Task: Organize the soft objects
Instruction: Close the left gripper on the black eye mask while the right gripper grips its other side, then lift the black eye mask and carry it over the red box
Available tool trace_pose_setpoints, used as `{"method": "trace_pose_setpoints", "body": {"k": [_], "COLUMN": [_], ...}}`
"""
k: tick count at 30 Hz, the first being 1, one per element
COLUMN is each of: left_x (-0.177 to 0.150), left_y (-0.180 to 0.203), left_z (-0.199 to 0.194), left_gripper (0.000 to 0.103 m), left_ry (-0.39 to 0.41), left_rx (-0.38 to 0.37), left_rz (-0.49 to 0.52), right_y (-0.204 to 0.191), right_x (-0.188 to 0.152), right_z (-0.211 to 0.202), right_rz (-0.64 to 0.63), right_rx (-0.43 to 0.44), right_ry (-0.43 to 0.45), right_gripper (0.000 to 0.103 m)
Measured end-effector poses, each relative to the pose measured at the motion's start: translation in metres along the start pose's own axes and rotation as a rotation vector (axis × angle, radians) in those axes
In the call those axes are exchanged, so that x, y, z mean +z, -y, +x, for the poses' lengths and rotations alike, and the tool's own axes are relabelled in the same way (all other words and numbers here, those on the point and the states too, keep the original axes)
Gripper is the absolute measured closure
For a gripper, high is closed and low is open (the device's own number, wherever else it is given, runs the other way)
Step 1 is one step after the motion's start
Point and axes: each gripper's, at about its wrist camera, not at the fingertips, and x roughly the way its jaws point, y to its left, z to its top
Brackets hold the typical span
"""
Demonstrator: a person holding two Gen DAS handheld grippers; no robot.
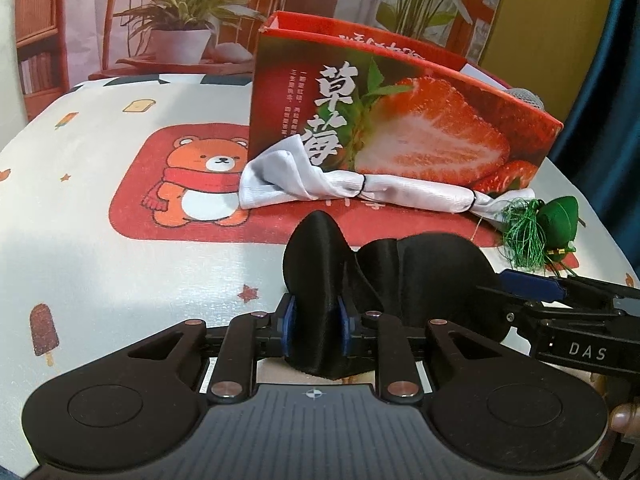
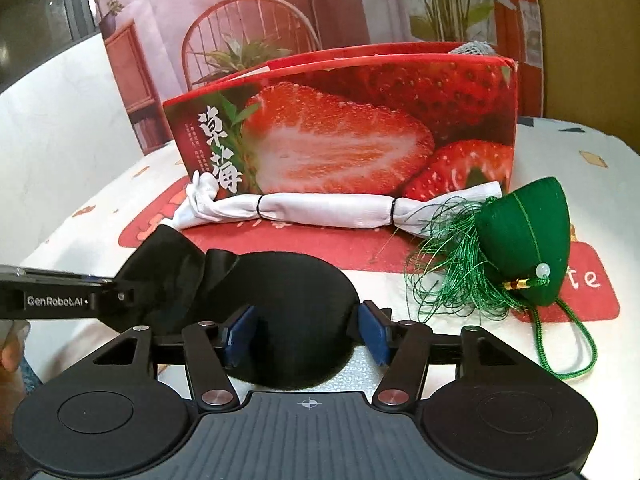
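Black eye mask [image 1: 384, 280], satin, low on the surface [image 1: 120, 264], one lobe bunched up and standing between the left tongs [image 1: 316, 322], clamped there by the blue pads [image 1: 289, 320]. Other lobe lying flat between the right tongs [image 2: 304, 336], whose blue pads [image 2: 372, 330] stand apart at either edge of the cloth; whether pressing or merely flanking, cannot tell.

Just behind the mask, a white rolled cloth [image 2: 320, 210] cinched by two thin black bands, stretched along the foot of a red strawberry box [image 2: 340, 132] and touching its front. At the roll's right end, a green zongzi-shaped sachet [image 2: 528, 248] with a tangle of green tassel threads [image 2: 444, 272], a pale bead, a gold fitting and a looped green cord trailing toward the near edge. Tassel strands overlapping the white cloth's tip. Grey knitted something [image 1: 524, 96] peeking over the box's far rim, too hidden to name.

Printed on the box: a halved strawberry, large white characters 草莓, smaller columns too fine to read. Tablecloth patterned with a bear [image 1: 200, 176] in a red scarf on a red panel, ice lollies, small stars; letters "te" legible near the sachet. On the right tongs' arm, "DAS"; on the left tongs' arm, "GenRobot.AI". Fingertip [image 1: 624, 416] visible at the frame's right edge. Backdrop of a printed chair and potted plants.
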Motion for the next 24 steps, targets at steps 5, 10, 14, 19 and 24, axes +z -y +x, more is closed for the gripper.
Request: {"method": "trace_pose_setpoints", "body": {"k": [5, 10, 14, 19, 24], "left_x": [0.000, -0.002, -0.003, 0.002, 0.018], "left_y": [0.003, 0.004, 0.004, 0.006, 0.011], "left_z": [0.001, 0.001, 0.000, -0.013, -0.042], "left_gripper": [0.079, 0.079, 0.079, 0.081, 0.081], "left_ry": [-0.002, -0.006, -0.003, 0.075, 0.212], "left_rx": [-0.009, -0.030, -0.046, -0.066, -0.065], "left_rz": [0.010, 0.013, 0.010, 0.016, 0.041], "right_y": [0.004, 0.005, -0.002, -0.006, -0.009], "right_x": [0.000, 0.000, 0.002, 0.007, 0.022], "right_z": [0.000, -0.003, -0.009, -0.016, -0.035], "right_rz": [0.042, 0.055, 0.019, -0.001, -0.034], "right_rx": [0.048, 0.081, 0.101, 0.116, 0.139], "right_ry": [0.009, 0.016, 0.048, 0.079, 0.173], "right_gripper": [0.051, 0.069, 0.079, 0.082, 0.082]}}
